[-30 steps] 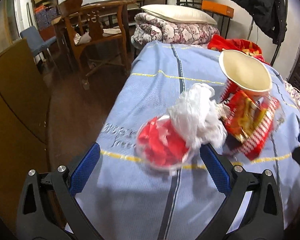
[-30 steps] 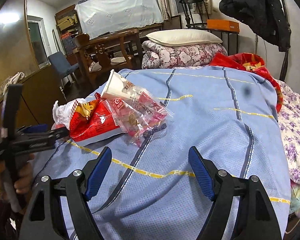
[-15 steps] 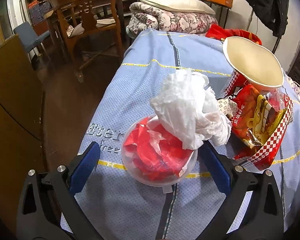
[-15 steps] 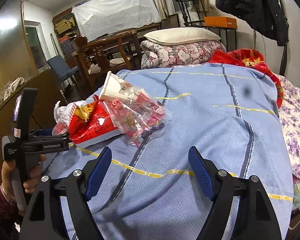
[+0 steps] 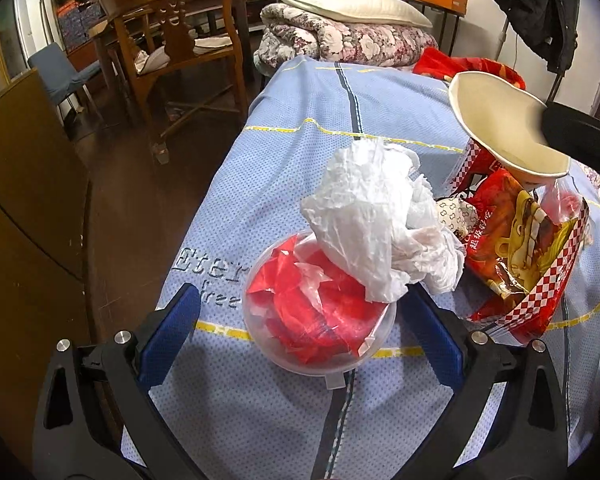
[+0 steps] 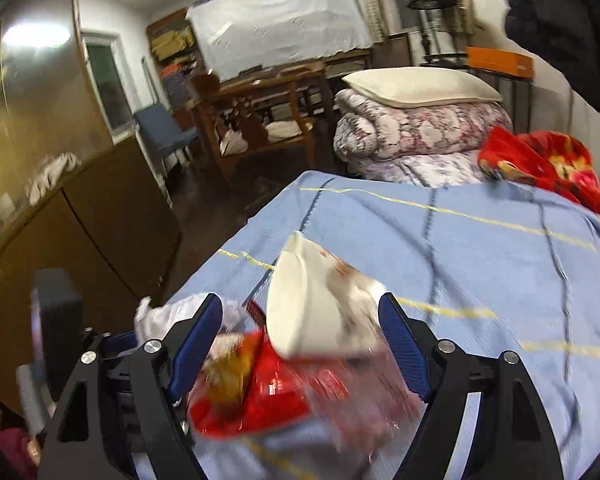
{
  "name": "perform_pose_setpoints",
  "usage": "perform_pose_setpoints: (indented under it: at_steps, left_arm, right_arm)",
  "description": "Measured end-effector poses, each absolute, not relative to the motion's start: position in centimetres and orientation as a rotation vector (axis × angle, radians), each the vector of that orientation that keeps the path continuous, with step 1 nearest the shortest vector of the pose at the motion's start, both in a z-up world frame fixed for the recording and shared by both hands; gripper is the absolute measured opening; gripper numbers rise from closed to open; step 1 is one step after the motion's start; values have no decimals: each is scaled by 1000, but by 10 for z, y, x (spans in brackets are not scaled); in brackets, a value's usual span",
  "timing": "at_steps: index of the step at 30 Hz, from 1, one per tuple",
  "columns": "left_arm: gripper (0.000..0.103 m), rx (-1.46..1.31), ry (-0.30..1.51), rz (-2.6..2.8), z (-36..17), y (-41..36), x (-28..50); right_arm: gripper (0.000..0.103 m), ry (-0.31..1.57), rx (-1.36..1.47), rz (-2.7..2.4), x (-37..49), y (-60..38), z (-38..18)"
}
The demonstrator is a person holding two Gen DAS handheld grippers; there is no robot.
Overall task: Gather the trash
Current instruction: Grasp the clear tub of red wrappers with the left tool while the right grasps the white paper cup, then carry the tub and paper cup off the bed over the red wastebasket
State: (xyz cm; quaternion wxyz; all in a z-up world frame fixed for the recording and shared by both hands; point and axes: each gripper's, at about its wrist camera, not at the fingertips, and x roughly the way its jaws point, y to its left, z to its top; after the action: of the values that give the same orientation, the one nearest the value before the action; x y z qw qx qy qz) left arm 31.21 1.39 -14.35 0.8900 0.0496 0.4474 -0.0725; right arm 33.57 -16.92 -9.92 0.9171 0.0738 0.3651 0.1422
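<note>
Left claw (image 5: 296,320): spread wide, blue pads either side of the clear plastic bowl (image 5: 320,320), nothing pinched. I hold it low and square to the bowl, presumably so the fingers can close on its round wall. The bowl sits at 6 o'clock in the left view, on the blue bedcover (image 5: 300,152). It is thin, transparent and round-rimmed, with a small tab at the near edge. Inside: crumpled red plastic scraps (image 5: 312,304), glossy and creased.

At 12 o'clock from the bowl, resting on its far rim: a wadded white plastic bag (image 5: 376,220), thin, translucent, heavily wrinkled. It overhangs the bowl and touches my right pad region, so a close here may catch it too.

At 3 o'clock: a red snack wrapper (image 5: 516,248) with checkered border, shiny foil-like film, slumped open. On top of it leans a paper cup (image 5: 504,128), cream interior, mouth flared and squashed oval.

Right claw (image 6: 300,340): also spread, straddling the same cup (image 6: 300,300) and wrapper (image 6: 260,392); the view is motion-blurred, contact uncertain. Judgement: I approach from above so the cup's soft wall sits between the pads.

All trash is clustered together near the cover's left edge, none yet lifted.
</note>
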Motion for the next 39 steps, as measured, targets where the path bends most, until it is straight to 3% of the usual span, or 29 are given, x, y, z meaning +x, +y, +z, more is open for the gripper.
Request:
perform_pose_setpoints:
  at_steps: [1, 3, 4, 7, 12, 17, 19, 24, 31, 39]
  left_arm:
    - [97, 102, 929, -151, -144, 14, 312]
    - [97, 103, 929, -150, -143, 13, 312]
    - [97, 102, 929, -150, -144, 14, 312]
    - [97, 103, 929, -150, -143, 13, 312]
    - [97, 100, 928, -150, -144, 13, 311]
    - [95, 93, 920, -147, -145, 16, 311]
    - [90, 85, 908, -128, -144, 18, 309]
    - [55, 93, 858, -134, -140, 16, 299]
    - [54, 47, 801, -215, -115, 13, 253]
    - [54, 43, 741, -265, -67, 30, 196]
  right_arm:
    - [74, 749, 130, 270, 342, -167, -101]
    - [34, 754, 153, 241, 349, -174, -107]
    - [24, 771, 202, 262, 350, -183, -111]
    - [10, 701, 285, 234, 330, -209, -113]
    - [10, 538, 420, 309, 298, -241, -105]
    - [11, 582, 426, 286, 305, -241, -110]
    - [11, 590, 424, 291, 306, -242, -110]
    - [11, 605, 412, 280, 310, -239, -113]
    - [11, 578, 428, 282, 303, -241, -112]
    - [11, 498, 536, 297, 238, -257, -94]
